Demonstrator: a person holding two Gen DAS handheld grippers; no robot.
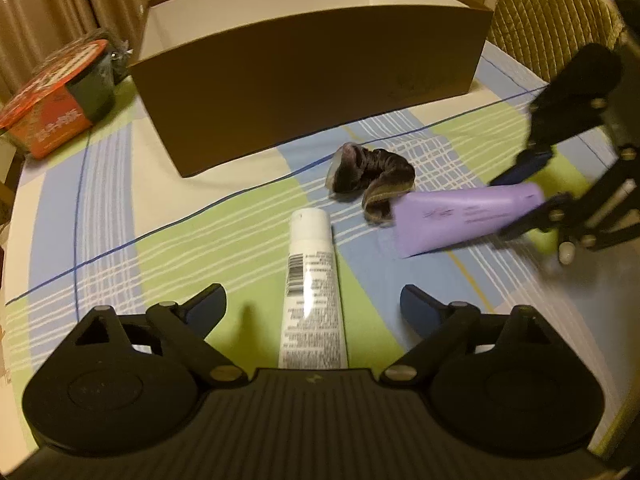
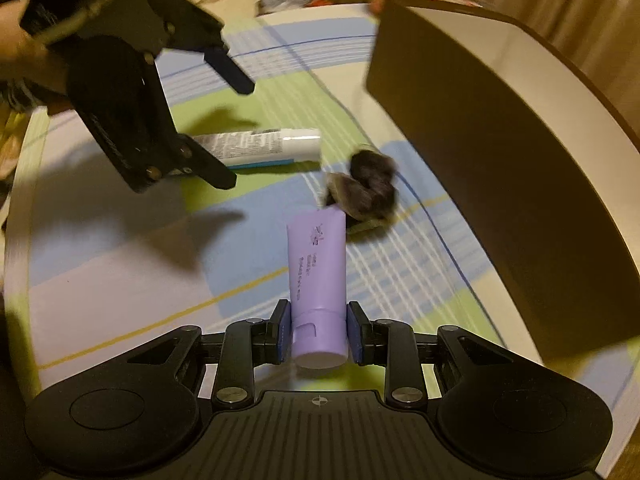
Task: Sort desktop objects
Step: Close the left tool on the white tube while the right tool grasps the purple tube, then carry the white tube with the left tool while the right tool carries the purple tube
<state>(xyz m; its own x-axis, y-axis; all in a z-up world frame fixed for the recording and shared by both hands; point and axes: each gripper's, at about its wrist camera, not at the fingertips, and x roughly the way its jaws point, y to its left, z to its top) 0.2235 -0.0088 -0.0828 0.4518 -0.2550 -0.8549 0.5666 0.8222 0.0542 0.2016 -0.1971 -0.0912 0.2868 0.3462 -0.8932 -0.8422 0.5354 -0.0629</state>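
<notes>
Your right gripper (image 2: pixel 319 334) has its jaws clamped on the cap end of the purple tube (image 2: pixel 318 264), whose long axis runs straight out ahead between the fingers, cap toward your wrist and crimped end toward the dark scrunchie (image 2: pixel 366 192), which it touches or overlaps. The box (image 2: pixel 500 160) stands ahead and to your right of that grip, open top up, so any carry there would go forward and rightward over its near wall. Your left gripper (image 1: pixel 314 308) has its jaws spread wide on either side of the white tube (image 1: pixel 312 288), which lies flat on the cloth (image 1: pixel 120 240), centred between the fingers, long axis in line with them, cap pointing away toward the box; the left is plainly the nearer one to it
</notes>
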